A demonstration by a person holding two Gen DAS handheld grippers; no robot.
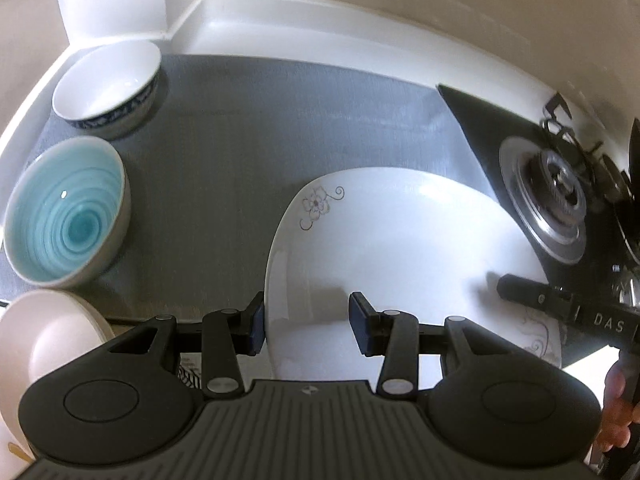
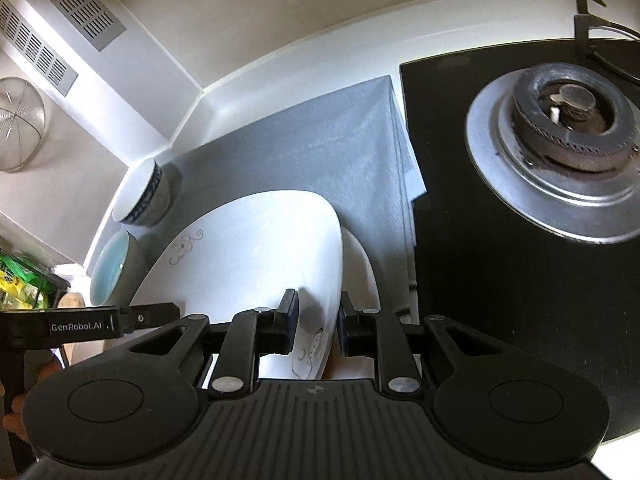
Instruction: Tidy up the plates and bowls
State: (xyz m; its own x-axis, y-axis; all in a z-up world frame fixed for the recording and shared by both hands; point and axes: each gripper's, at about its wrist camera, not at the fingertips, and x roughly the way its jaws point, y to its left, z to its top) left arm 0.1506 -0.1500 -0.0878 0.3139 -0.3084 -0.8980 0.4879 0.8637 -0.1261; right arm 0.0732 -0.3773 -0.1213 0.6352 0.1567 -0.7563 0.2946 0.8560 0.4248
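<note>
While carried above the grey mat on the counter (image 1: 280,128), flowered plate (image 1: 392,240) pinched at opposite rims by left tongs (image 1: 306,324) and right tongs (image 2: 316,322); stiff, glazed, slippery, breakable, so best gripped squarely on the rim.

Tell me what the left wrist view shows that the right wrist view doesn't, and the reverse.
Left wrist only: a pale pink bowl at the lower left, and the full inside of the teal bowl. Right wrist only: a wire strainer on the wall, a vent panel, and a second plate under the held one. Both: the flowered white plate, held at one edge by the left gripper and at the other by the right gripper, plus the blue-patterned bowl, grey mat and burner.
</note>
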